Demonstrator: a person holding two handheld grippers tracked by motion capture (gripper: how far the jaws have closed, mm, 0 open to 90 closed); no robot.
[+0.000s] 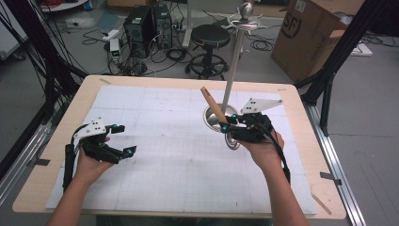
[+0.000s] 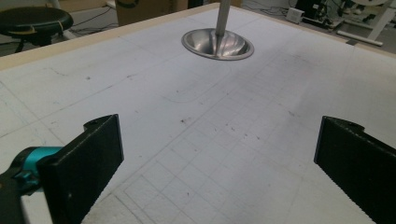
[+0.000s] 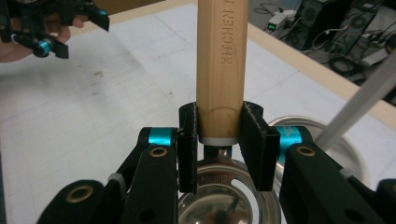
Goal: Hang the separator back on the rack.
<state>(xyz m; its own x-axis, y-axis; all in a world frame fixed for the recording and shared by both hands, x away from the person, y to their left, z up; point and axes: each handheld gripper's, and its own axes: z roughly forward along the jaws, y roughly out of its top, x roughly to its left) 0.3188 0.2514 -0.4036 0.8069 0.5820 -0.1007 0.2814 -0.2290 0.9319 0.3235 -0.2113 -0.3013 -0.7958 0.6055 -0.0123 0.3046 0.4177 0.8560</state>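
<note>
The left gripper (image 1: 123,140) rests over the left part of the white mat (image 1: 155,165) with its jaws spread wide and nothing between them, well apart from the work; the risk on that side is small, though it is too far off to steady anything should the other hand slip. To its right, the right gripper (image 1: 227,126) is clamped narrowly around the wooden handle (image 3: 219,65) of a metal ladle (image 1: 231,141), the pads (image 3: 254,140) pressing just above the grey collar where wood meets steel. The handle rises up and away from the jaws while the bowl hangs below them, so the utensil could pivot in the grip and swing. Just beyond this gripper stands a hanging stand (image 1: 234,61) with a round steel base (image 3: 341,140), its pole close beside the jaws; judging from this, the handle or bowl could knock the pole and tip the stand. Letters burnt into the handle read "KITCHEN", the rest cut off; stamped marks on the ladle's neck are too blurred to read. Farther right, a cardboard box (image 1: 310,33) bears an "SF" logo.
</note>
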